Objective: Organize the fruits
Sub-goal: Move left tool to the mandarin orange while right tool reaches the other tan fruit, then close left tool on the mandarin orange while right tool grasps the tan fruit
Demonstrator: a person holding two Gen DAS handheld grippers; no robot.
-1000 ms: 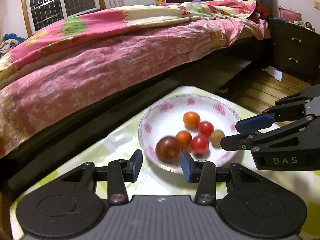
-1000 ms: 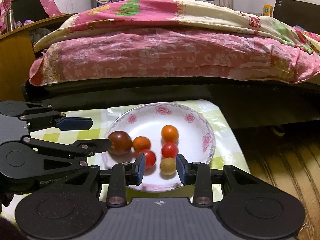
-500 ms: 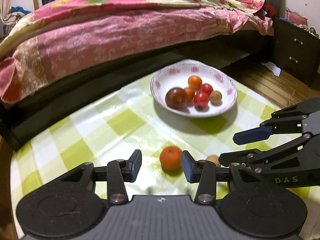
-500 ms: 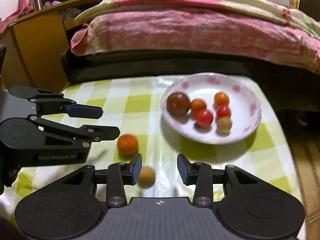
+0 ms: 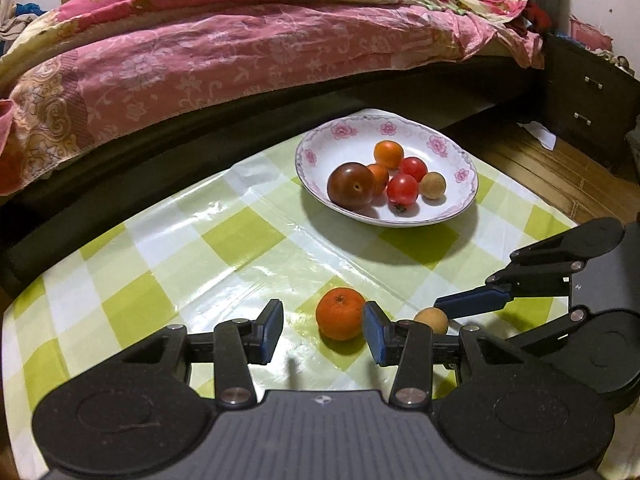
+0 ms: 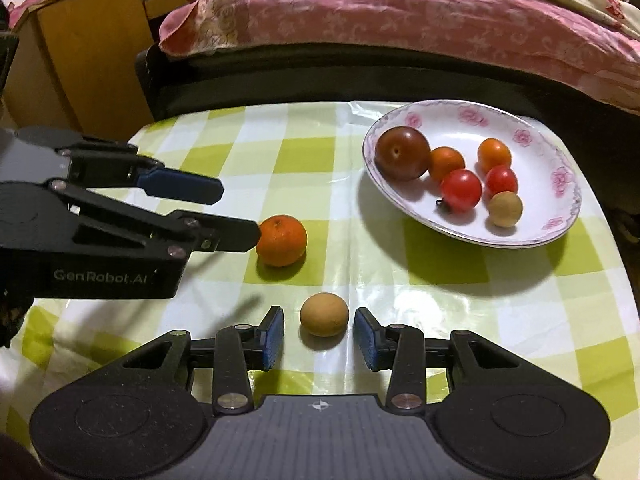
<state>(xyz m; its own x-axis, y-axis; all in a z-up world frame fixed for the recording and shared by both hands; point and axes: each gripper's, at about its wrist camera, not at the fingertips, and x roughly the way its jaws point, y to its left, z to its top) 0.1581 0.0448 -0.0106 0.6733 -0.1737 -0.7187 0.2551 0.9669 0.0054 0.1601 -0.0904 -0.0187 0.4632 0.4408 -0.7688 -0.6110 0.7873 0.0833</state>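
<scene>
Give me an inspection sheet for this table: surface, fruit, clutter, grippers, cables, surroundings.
Surface: table under a glossy green-and-white checked cover.
Job's things: floral plate holds six fruits; a mandarin and a tan round fruit lie loose on the cover.
Clutter: nothing seen.
Grippers: left gripper open, the mandarin just ahead by its right finger; right gripper open, the tan round fruit between its fingers with gaps on both sides.
Cables: nothing seen.
Surroundings: bed with pink floral quilt, dark drawer cabinet, wooden floor.
</scene>
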